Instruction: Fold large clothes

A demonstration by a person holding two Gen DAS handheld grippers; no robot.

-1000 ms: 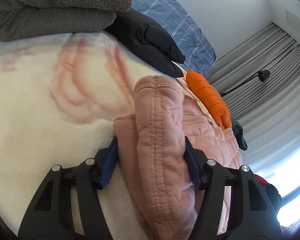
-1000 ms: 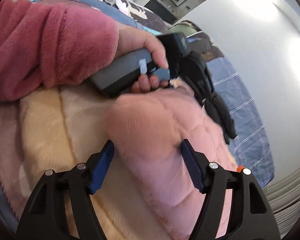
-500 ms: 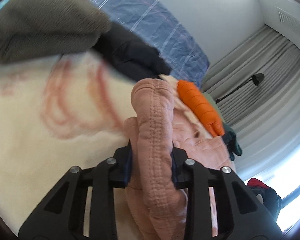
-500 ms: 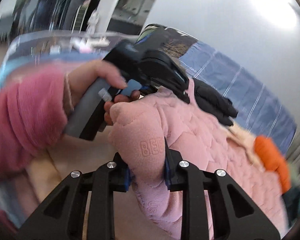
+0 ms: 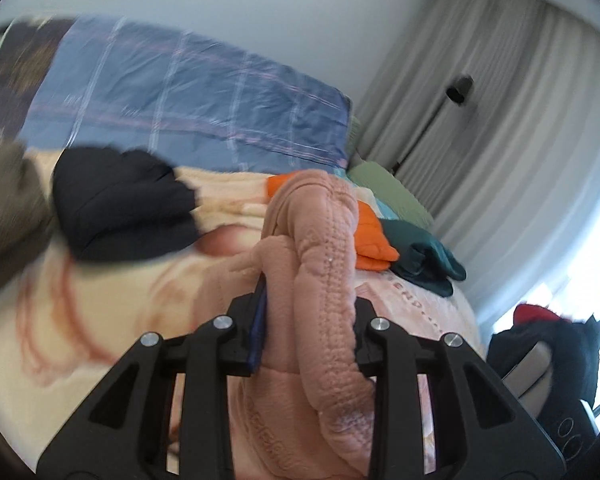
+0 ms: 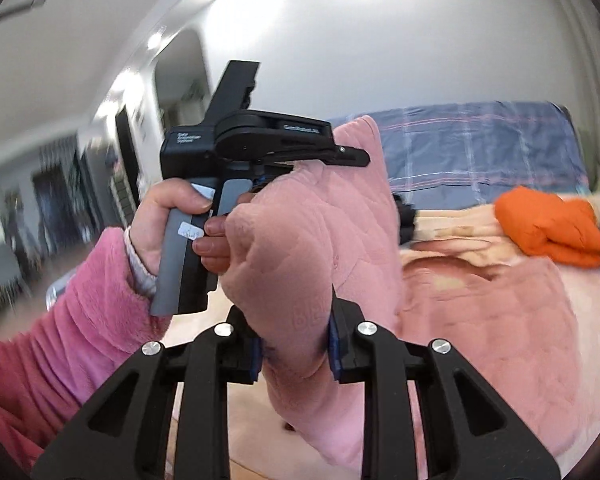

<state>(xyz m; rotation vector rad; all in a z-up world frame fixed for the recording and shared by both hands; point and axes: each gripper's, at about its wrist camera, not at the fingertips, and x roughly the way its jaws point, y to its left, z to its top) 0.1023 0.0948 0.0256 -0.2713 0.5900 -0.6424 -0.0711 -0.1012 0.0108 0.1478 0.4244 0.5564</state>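
Pink quilted jacket, thick and puffy with stitched seams, is bunched into a ridge and lifted over the bed; left tongs are clamped tight on one fold; right tongs pinch another fold; an orange garment lies at 2 o'clock.

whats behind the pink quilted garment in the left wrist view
Behind the pink quilted garment an orange folded item pokes out on both sides, its middle hidden by the pink fabric. A dark green garment lies beside it.
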